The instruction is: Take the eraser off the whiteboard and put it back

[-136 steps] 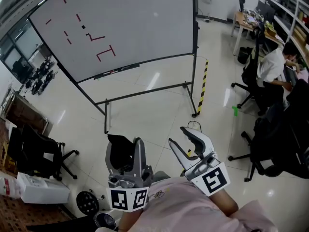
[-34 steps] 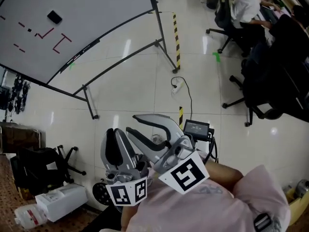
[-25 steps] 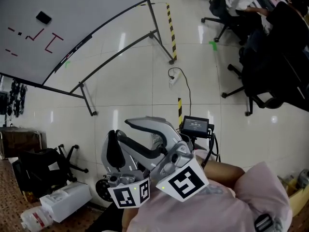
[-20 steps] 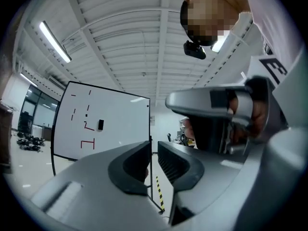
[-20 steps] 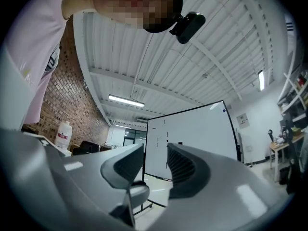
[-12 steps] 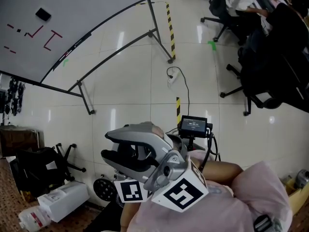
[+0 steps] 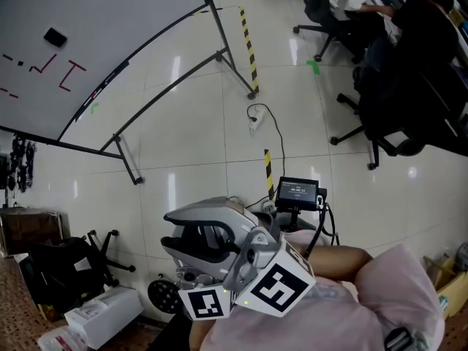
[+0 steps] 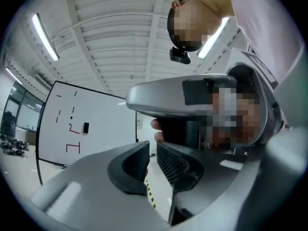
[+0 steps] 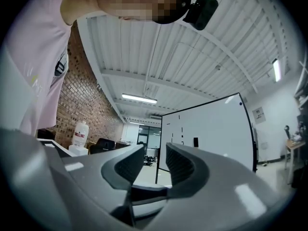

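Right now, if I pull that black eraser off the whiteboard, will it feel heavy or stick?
The eraser clings unsupported to the upright whiteboard, so it is probably magnetic and may resist, then release suddenly. It looks small and blocky, so likely light and stiff, unlikely to roll.

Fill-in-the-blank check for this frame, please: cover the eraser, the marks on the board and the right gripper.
The eraser sits on the ___. The drawn marks near it are ___ in colour. The jaws of the right gripper stand ___, with nothing between them.
Missing words: whiteboard; red; apart.
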